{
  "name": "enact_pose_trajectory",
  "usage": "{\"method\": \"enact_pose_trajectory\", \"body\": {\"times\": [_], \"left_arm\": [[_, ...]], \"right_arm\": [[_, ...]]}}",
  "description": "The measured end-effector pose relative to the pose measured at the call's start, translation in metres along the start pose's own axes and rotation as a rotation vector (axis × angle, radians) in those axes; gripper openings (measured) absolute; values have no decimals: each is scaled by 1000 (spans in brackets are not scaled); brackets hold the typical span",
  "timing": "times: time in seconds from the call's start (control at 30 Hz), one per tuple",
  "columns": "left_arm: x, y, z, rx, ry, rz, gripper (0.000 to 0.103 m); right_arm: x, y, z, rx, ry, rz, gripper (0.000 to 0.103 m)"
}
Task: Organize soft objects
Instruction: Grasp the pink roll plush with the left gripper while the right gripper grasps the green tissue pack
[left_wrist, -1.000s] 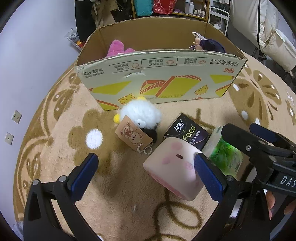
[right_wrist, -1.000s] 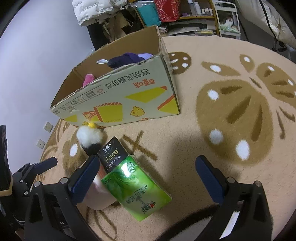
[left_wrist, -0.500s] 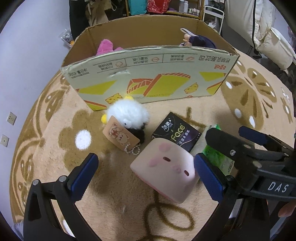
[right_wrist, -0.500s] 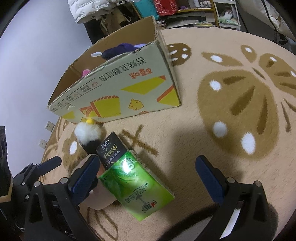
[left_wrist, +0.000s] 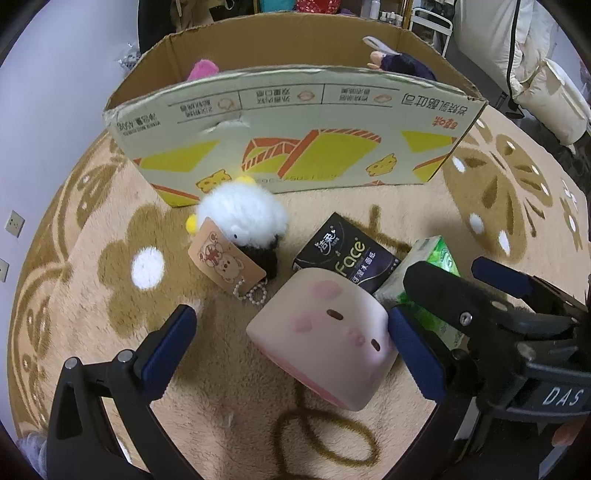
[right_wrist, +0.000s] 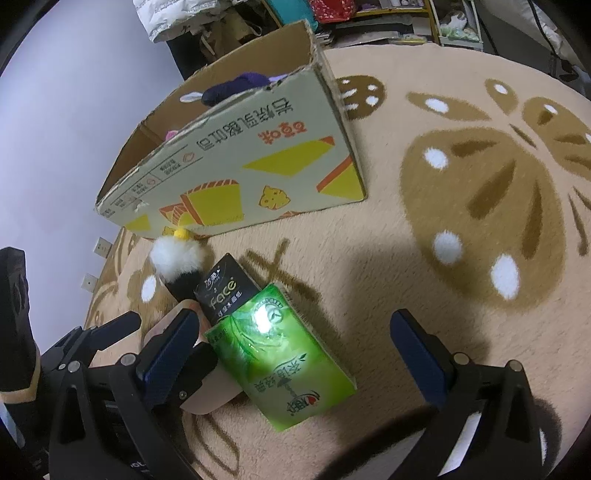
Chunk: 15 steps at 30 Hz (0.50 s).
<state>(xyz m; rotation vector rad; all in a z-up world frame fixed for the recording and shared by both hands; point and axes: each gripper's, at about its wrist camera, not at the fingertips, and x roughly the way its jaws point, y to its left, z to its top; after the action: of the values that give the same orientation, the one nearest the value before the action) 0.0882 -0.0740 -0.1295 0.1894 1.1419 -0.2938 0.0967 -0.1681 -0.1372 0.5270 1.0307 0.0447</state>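
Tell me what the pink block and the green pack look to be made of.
Pink block: probably squishy foam, with a smooth matte skin, rounded edges and a printed face. Green pack: glossy plastic film over what seem to be tissues; it throws a bright glare spot and wrinkles at its ends.

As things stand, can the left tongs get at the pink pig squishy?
Probably yes. The left tongs stand open with the pink pig squishy lying between the pads, nothing in front of it. The right tongs and green tissue pack crowd its right side, so clearance there looks tight.
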Motion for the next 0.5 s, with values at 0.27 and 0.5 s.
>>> {"method": "enact_pose_trajectory", "body": {"times": [0.27,0.5], "left_arm": [[6,1,-3,-9,22,-1,102],[9,2,-3,-13,38,1,103]], "right_arm": [[12,1,-1,14,53,24,103],[20,2,-1,6,72,4,103]]}}
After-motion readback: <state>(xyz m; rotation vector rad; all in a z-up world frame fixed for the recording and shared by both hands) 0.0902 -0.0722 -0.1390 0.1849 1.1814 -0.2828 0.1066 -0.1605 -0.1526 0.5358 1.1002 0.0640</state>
